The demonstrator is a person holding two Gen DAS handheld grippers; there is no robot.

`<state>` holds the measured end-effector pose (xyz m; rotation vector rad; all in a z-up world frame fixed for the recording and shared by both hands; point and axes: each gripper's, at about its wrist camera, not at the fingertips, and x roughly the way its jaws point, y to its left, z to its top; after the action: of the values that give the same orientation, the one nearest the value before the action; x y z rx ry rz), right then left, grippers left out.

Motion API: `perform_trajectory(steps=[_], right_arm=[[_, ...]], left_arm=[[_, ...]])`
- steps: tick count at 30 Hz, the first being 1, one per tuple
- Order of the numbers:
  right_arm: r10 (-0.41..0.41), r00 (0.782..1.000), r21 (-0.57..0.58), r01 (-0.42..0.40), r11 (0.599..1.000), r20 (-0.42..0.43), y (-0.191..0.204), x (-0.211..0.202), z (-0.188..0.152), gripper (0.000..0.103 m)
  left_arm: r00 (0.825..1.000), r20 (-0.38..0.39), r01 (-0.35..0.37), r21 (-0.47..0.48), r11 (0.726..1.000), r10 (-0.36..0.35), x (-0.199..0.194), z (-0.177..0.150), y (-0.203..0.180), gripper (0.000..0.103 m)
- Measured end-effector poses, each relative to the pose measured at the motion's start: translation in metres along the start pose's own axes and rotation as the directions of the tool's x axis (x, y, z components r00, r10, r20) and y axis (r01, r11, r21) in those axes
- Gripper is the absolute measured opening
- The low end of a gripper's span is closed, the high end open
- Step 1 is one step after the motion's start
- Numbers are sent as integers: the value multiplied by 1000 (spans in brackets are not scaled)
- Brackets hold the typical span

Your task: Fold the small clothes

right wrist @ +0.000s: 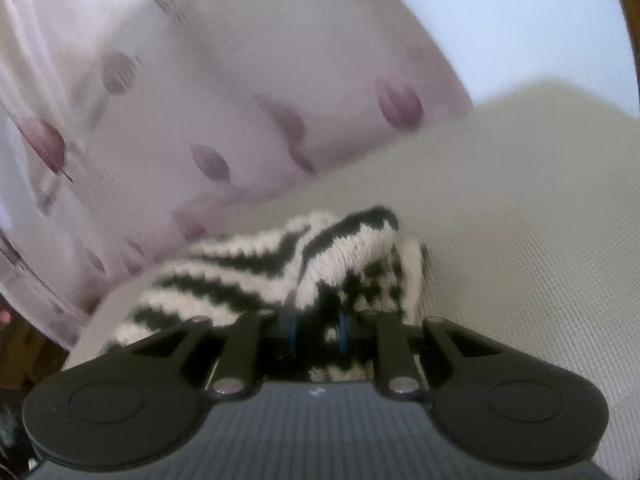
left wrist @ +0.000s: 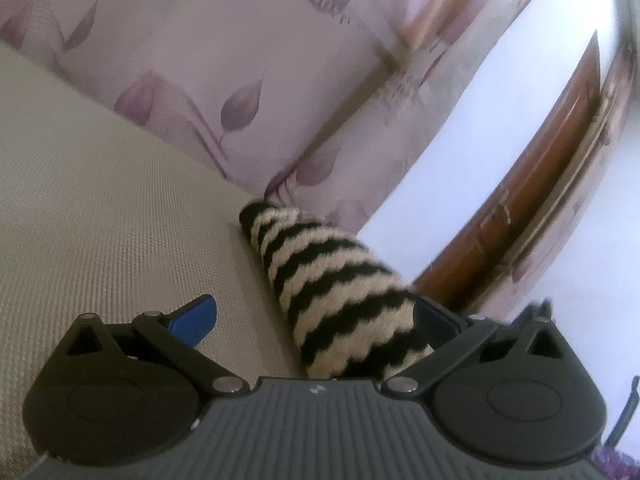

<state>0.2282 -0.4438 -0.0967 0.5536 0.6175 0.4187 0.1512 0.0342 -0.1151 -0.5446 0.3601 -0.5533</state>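
A small black-and-cream striped knit garment point(left wrist: 336, 288) lies rolled on a beige woven surface point(left wrist: 100, 208). My left gripper point(left wrist: 316, 320) is open; the roll lies between its blue pads point(left wrist: 196, 318), against the right one, which is mostly hidden. In the right wrist view the same knit point(right wrist: 280, 272) is bunched in front of my right gripper point(right wrist: 316, 332), whose jaws are shut on a fold of it. The view is blurred.
A lilac curtain with purple leaf prints point(left wrist: 224, 72) hangs behind the beige surface; it also shows in the right wrist view point(right wrist: 200, 120). A brown wooden door or cabinet point(left wrist: 532, 216) and a white wall stand at the right.
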Motion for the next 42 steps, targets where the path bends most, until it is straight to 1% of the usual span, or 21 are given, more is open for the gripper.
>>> perform_trajectory(steps=[2,4,6,8,10,13,14,15,18,20,21,22,24,26,29,31,33,35,38,39,42], right_arm=[[62,998,68,-61,996,-10,-11,-2,0,24],[133,991,176,-132,976,6,-25,-7,5,34],[167,985,213,-172,962,40,-30,-12,14,48],[175,984,227,-179,957,37,-32,-10,25,63],[160,986,248,-164,955,39,-33,-5,33,65],[140,990,231,-135,963,-2,-30,15,46,57],[114,993,197,-107,974,-26,-25,21,50,41],[91,995,157,-82,984,-52,-19,29,52,31],[104,994,70,-103,992,-10,2,30,60,18],[246,964,17,-249,968,104,14,12,67,18],[269,953,-9,-270,963,140,17,5,68,17],[227,963,-39,-224,974,144,18,6,68,17],[84,993,-35,-82,996,77,5,22,64,18],[-9,998,-5,10,1000,58,-12,27,54,18],[14,979,2,-15,1000,203,-8,-5,50,19],[55,965,-66,-39,997,256,9,-26,49,19],[113,968,-151,-80,985,225,28,-35,47,19],[130,985,-220,-102,970,114,44,-29,40,19],[-40,999,-302,30,953,-25,49,8,21,18],[-104,993,-294,82,952,-59,41,22,16,17],[-20,1000,-175,17,984,-14,14,27,11,17]], left_arm=[[999,26,41,35,999,-41,1,7,-16,103],[996,50,65,108,992,-71,5,14,-38,101],[991,52,112,195,974,-124,14,22,-63,100],[985,26,159,264,951,-172,28,25,-86,99],[978,-43,207,300,931,-204,46,24,-102,91],[968,-177,228,331,916,-177,77,11,-116,83],[965,-215,216,339,916,-149,85,5,-117,81],[963,-232,212,331,919,-139,89,1,-115,80],[956,-247,227,270,936,-160,89,-8,-102,80],[955,-248,229,261,938,-164,85,-13,-95,80],[955,-243,232,261,937,-169,84,-14,-94,82],[955,-241,234,264,936,-171,84,-15,-94,82],[957,-241,225,277,934,-159,88,-15,-95,83],[957,-240,231,285,930,-164,89,-17,-97,90],[959,-239,228,329,916,-152,97,-22,-106,98],[960,-235,228,339,913,-152,99,-25,-109,101],[960,-230,230,333,915,-158,99,-25,-107,101],[960,-225,235,319,918,-167,97,-25,-104,101],[958,-220,242,289,926,-182,94,-27,-100,101],[956,-223,252,284,925,-192,96,-28,-100,101],[960,-217,241,310,920,-178,95,-32,-102,101]])
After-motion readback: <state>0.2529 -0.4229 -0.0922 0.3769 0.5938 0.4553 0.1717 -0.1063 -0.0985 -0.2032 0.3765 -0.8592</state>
